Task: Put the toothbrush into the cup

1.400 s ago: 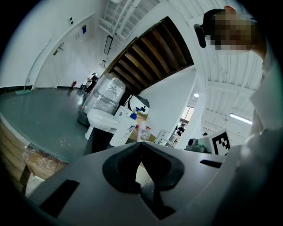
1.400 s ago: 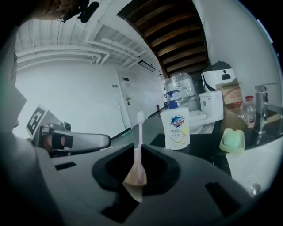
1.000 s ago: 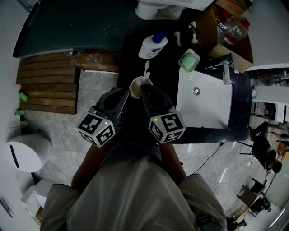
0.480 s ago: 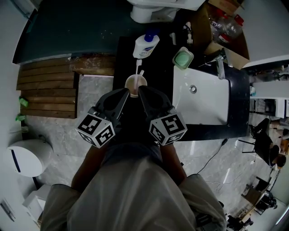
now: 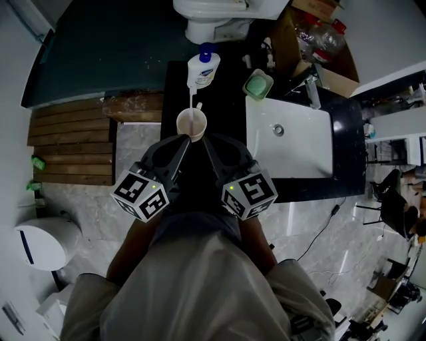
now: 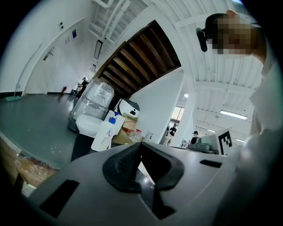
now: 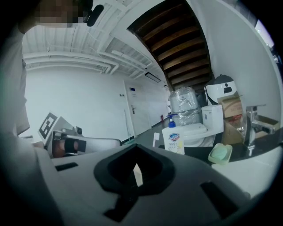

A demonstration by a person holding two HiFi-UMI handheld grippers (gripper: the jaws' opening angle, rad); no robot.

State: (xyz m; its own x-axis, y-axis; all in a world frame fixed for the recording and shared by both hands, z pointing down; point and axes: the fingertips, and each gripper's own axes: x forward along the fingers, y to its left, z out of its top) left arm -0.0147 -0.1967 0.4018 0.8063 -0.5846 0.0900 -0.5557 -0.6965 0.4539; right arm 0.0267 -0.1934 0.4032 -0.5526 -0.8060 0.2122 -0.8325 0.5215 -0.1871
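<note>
A pale cup [image 5: 192,124] stands on the black counter [image 5: 226,106], with a white toothbrush [image 5: 197,106] upright inside it. Its head also shows in the right gripper view as the toothbrush [image 7: 155,139] above the jaws. My left gripper [image 5: 184,138] and right gripper [image 5: 208,140] sit side by side just short of the cup, touching nothing. In the gripper views, the left gripper [image 6: 140,152] and right gripper [image 7: 136,170] both have their jaws together with only a thin sliver between them. The cup itself is hidden behind the jaws there.
A white soap pump bottle [image 5: 203,68] stands beyond the cup, and a green soap dish [image 5: 257,84] lies to its right. A white sink [image 5: 293,143] with a faucet [image 5: 311,90] fills the right side. A toilet [image 5: 213,20] is at the top, with a wooden slatted mat [image 5: 70,143] on the left.
Both grippers have drawn back from the cup, which they flanked a second ago. The toothbrush stays standing in the cup. The head view has shifted, so the counter sits higher and further left.
</note>
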